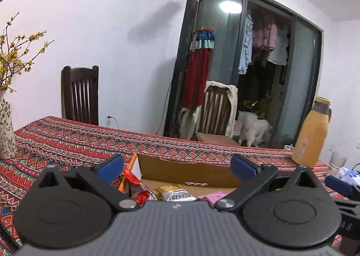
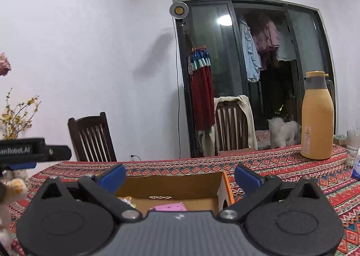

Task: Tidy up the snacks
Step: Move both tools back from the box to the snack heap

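An open cardboard box [image 1: 186,169] sits on the patterned tablecloth and holds snacks: a red packet [image 1: 135,188], a yellow-white packet [image 1: 173,193], a pink packet [image 1: 213,196] and a thin bar [image 1: 195,184]. My left gripper [image 1: 177,166] is open and empty above the box's near side. My right gripper [image 2: 180,175] is open and empty over the same box [image 2: 171,185], where the pink packet [image 2: 169,207] and thin bar [image 2: 160,198] show. Box contents are partly hidden by the gripper bodies.
A yellow thermos [image 2: 317,116] and a glass [image 2: 353,145] stand at the right of the table [image 2: 281,166]. A flowered vase [image 1: 6,130] stands at the left. Two wooden chairs [image 1: 81,96] are behind the table. A white dog [image 2: 283,132] is by the glass doors.
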`<action>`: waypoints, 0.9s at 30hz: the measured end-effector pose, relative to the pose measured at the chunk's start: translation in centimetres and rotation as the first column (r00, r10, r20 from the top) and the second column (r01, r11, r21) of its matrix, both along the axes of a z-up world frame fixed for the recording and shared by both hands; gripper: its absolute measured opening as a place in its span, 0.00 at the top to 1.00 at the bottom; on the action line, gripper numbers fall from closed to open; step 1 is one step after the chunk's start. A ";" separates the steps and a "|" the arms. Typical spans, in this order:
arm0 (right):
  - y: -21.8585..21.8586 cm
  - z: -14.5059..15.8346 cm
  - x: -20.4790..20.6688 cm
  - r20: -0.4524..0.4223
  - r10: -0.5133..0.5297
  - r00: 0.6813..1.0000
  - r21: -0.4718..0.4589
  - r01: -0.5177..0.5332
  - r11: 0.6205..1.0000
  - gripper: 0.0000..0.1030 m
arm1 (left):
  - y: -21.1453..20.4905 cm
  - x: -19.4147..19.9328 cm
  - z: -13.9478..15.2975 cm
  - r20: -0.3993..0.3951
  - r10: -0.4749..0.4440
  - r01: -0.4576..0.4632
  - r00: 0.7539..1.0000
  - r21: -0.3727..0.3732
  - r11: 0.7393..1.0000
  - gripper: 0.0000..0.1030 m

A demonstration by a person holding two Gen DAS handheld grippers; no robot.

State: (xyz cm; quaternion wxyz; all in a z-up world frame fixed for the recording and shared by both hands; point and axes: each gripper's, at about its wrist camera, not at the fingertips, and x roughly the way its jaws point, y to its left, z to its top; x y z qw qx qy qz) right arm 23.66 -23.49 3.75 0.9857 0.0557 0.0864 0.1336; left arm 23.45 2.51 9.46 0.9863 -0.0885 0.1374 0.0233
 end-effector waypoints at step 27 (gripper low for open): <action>-2.4 -6.3 -11.7 -0.192 0.034 0.981 -0.049 -0.045 0.998 0.00 | 5.8 -11.9 -8.4 -0.191 0.045 -0.042 0.981 0.019 0.999 0.00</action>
